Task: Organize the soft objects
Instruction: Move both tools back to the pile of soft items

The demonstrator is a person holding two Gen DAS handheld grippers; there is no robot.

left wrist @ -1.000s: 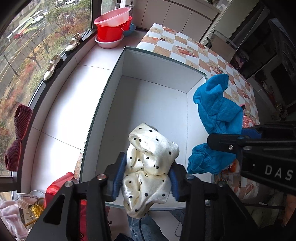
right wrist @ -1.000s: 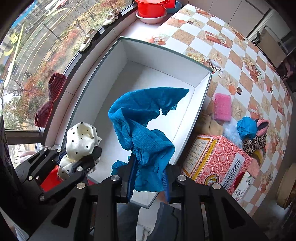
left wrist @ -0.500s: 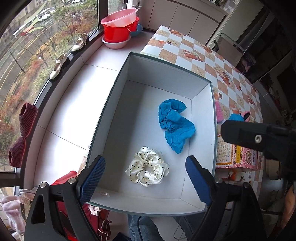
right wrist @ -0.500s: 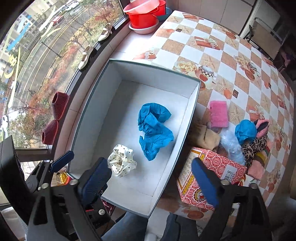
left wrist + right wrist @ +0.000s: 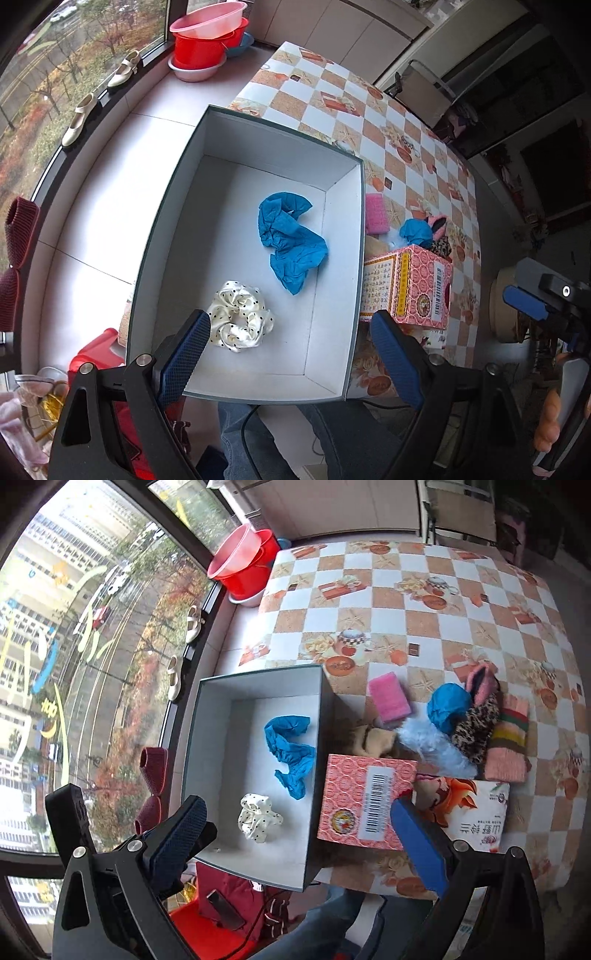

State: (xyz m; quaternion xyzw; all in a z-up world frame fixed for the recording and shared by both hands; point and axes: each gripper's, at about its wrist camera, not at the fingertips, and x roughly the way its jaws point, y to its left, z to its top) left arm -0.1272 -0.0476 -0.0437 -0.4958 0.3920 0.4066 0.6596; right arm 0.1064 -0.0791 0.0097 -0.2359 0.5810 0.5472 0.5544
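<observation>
Glossy satin scrunchie, matt white cardboard box

The white box is open. Inside, a crumpled blue cloth lies in the middle. A cream scrunchie with black dots lies near it, apart, by the front wall.

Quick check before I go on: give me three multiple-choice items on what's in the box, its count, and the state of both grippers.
1. Where does the polka-dot scrunchie lie?
A in the white box
B on the tablecloth
C in the left gripper

2. How many items lie in the box?
A one
B two
C four

3. What state is the right gripper in?
A shut on the blue cloth
B shut, holding nothing
C open

Key: 1 A, it rests on the box floor; 2 B, only scrunchie and blue cloth; 3 C, its fingers stand wide apart, holding nothing.
</observation>
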